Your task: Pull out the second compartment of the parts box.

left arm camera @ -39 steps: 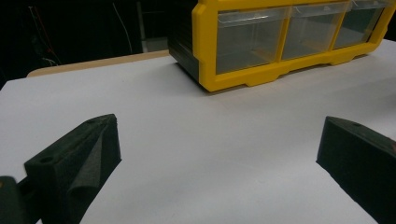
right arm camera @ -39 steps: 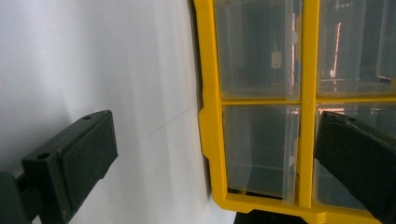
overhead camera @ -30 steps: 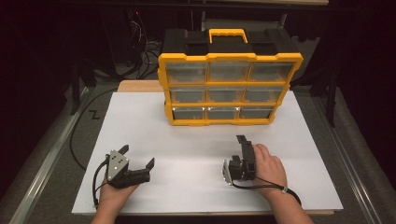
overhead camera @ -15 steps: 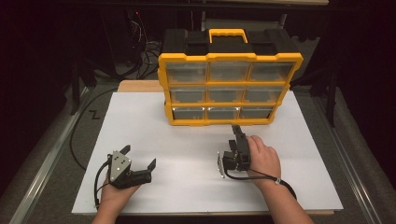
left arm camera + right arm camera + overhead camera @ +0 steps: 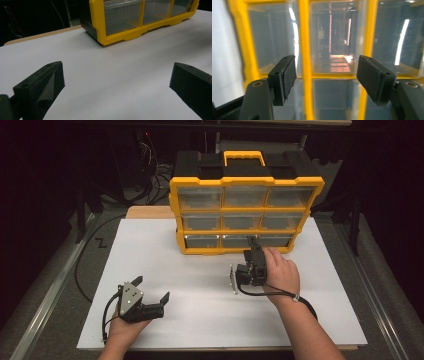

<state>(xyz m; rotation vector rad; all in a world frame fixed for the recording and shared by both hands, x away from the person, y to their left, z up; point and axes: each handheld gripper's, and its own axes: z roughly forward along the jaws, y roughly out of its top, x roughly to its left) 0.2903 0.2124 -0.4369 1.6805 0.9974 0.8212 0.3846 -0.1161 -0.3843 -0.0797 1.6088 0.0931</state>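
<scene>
A yellow organizer [image 5: 245, 205] with clear plastic drawers and a black top stands upright at the back of the white table [image 5: 200, 270]. My right gripper [image 5: 253, 245] is held up against its bottom row, pointing at the middle drawer [image 5: 239, 240]. In the right gripper view the right gripper [image 5: 325, 72] faces the clear drawer fronts and a yellow divider [image 5: 303, 37]. Its jaws have just been closing, still stand apart, and nothing is between them. My left gripper [image 5: 151, 288] rests at the front left, open and empty. In the left gripper view the left gripper [image 5: 117, 75] looks over bare table toward the organizer [image 5: 120, 37].
A tan wooden board [image 5: 147, 212] sticks out behind the table's back left corner. Black cables [image 5: 90, 265] run over the grey floor at the left, beside a metal rail [image 5: 47, 305]. The right gripper's cable [image 5: 300, 302] loops by the person's right wrist.
The right hand has carried its gripper up and away from the front, from mid-table to the organizer's bottom row. Its jaws stand narrower. The left gripper has stayed put.
</scene>
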